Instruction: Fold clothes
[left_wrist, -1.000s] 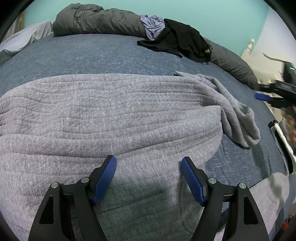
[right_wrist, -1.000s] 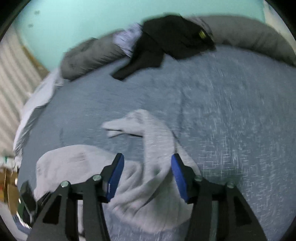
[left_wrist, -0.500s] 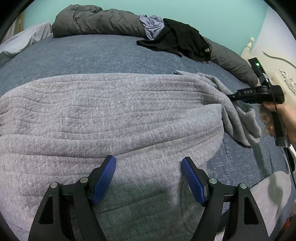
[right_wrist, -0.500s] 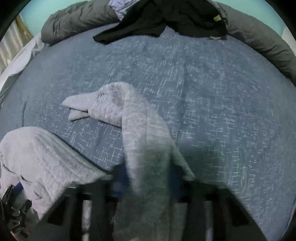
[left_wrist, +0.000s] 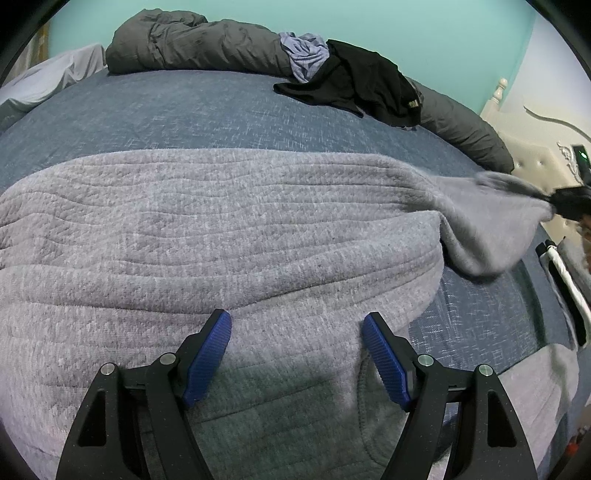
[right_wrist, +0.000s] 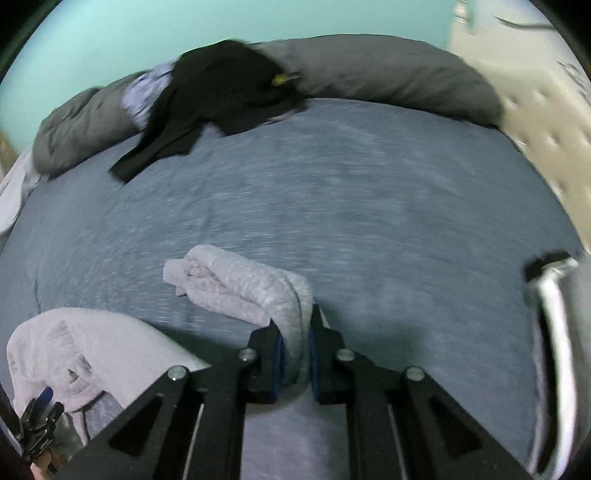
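Observation:
A grey knit sweatshirt (left_wrist: 221, 240) lies spread on the blue bed cover (left_wrist: 184, 110). My left gripper (left_wrist: 297, 343) is open and hovers just above its body near the hem. The sweatshirt's sleeve (right_wrist: 240, 288) is clamped between the blue pads of my right gripper (right_wrist: 295, 350), which is shut on it and lifts it off the bed. In the left wrist view the sleeve (left_wrist: 491, 225) is pulled taut to the right toward the right gripper (left_wrist: 569, 201). The sweatshirt body also shows in the right wrist view (right_wrist: 81, 350).
A black garment (left_wrist: 354, 88) and a lilac one (left_wrist: 303, 55) lie at the far side on a rolled dark grey duvet (left_wrist: 192, 44). A cream tufted headboard (right_wrist: 535, 103) stands to the right. The blue cover (right_wrist: 369, 203) stretches beyond the sleeve.
My right gripper closed on the sleeve and has lifted and pulled it out to the right, away from the sweatshirt body. The left gripper has stayed still and open.

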